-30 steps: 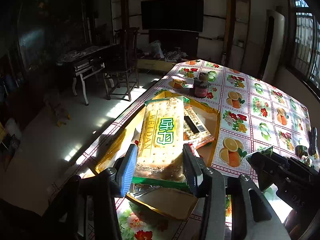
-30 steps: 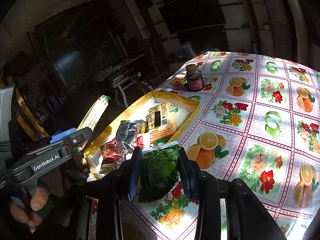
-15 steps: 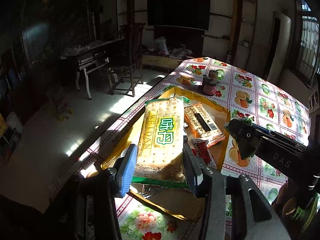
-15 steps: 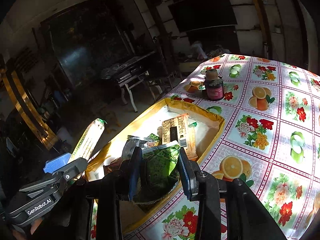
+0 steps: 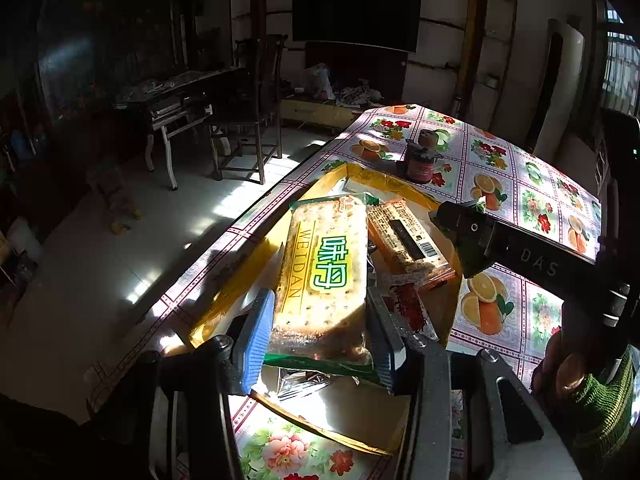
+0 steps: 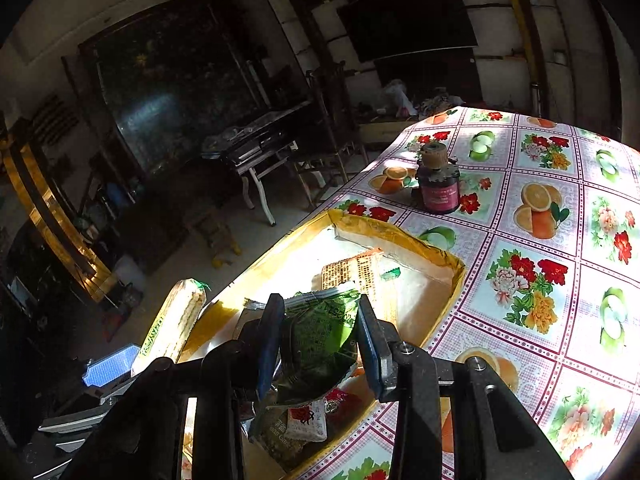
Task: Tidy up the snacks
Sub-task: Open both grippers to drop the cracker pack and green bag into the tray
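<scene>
My left gripper [image 5: 320, 330] clamps the long cracker pack [image 5: 326, 268] over the yellow-rimmed box [image 6: 400, 236] on the floral tablecloth [image 6: 560, 240], my right gripper [image 6: 320, 338] pinches a crumpled green snack bag [image 6: 320, 344] above the same box, small packets [image 6: 308, 424] inside.

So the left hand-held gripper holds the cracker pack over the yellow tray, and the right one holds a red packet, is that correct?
Not quite. The right hand-held gripper holds a green packet, not a red one, as the right wrist view shows. The rest is right: the left hand-held gripper holds the cracker pack over the yellow tray.
</scene>
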`<state>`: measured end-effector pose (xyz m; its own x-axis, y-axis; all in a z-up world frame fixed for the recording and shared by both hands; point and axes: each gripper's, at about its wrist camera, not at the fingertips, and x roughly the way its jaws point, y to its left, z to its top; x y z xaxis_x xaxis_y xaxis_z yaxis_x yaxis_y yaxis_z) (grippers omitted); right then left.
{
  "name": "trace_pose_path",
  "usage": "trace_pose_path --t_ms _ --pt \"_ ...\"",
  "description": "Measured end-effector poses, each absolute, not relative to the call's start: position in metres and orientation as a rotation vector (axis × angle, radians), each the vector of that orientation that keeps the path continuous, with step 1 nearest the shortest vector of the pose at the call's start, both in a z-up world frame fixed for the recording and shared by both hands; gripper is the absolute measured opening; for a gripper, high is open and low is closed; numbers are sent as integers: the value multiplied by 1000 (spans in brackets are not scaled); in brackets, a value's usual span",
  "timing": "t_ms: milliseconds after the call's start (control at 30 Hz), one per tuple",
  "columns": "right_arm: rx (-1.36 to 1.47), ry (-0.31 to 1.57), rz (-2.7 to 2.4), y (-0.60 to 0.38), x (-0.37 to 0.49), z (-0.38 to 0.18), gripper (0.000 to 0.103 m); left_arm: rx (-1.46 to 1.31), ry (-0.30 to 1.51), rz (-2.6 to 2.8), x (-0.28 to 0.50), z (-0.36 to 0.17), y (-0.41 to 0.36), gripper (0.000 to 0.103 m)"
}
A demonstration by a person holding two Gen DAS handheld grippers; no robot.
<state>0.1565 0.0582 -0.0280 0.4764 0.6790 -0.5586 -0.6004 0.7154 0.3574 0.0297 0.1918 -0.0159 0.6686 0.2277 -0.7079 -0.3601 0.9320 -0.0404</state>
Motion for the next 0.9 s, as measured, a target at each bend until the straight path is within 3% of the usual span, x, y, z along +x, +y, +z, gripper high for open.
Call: trace_pose_path --t_ms 900 --pt "16 817 758 102 208 -72 39 -197 851 332 58 -46 195 45"
